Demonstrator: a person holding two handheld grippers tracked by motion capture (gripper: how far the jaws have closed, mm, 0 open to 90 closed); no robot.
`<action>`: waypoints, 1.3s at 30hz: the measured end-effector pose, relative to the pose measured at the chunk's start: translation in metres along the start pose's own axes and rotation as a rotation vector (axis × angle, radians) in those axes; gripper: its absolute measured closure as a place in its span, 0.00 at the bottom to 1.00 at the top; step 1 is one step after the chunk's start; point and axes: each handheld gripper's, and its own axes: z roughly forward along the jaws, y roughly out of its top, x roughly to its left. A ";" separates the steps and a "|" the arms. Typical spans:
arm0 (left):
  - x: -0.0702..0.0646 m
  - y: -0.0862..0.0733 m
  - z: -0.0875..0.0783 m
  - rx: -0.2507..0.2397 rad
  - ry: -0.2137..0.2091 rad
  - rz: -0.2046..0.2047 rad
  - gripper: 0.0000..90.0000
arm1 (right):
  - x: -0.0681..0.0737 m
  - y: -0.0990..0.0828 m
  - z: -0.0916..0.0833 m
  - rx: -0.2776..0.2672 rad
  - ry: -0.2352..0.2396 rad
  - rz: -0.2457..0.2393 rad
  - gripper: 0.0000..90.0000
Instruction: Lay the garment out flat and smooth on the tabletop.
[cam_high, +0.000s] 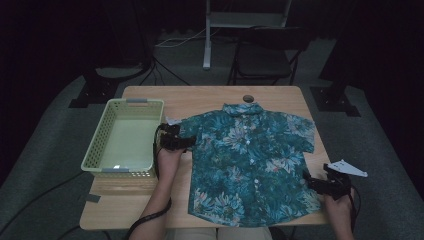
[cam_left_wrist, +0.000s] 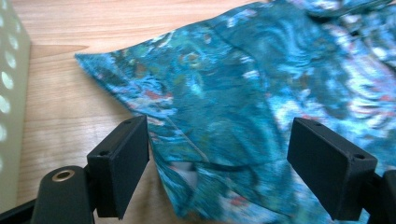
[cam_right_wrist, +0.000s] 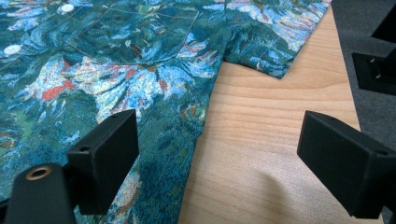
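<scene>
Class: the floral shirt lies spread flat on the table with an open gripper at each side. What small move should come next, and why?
Probably close the left gripper on the sleeve edge. Its jaws stand open around that fabric, not pressing it, while the right gripper waits open over the shirt's side hem.

This looks like a recording studio or lab set up for demonstrations, not a home. A small wooden table (cam_high: 150, 97) stands alone under bright light while everything around it falls into darkness. Beyond the table's far edge sit a folding chair (cam_high: 265, 55) and a white stand post (cam_high: 207, 35), with cables (cam_high: 175, 40) trailing over the grey carpet (cam_high: 50, 150) there. Dark stand bases (cam_high: 95, 90) flank the table's far corners. On the table lie staged props: a floral shirt (cam_high: 240, 155) and a pale green basket (cam_high: 125, 135).
</scene>
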 end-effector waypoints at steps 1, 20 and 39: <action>-0.003 0.001 -0.002 -0.001 -0.008 0.011 0.24 | 0.000 0.000 0.000 0.007 0.006 0.005 0.13; -0.028 -0.021 -0.025 -0.010 -0.032 0.169 0.03 | -0.001 0.000 0.000 -0.006 -0.002 0.010 0.13; -0.034 -0.051 -0.059 -0.088 -0.063 0.225 0.03 | -0.001 0.000 0.000 -0.005 -0.015 0.023 0.13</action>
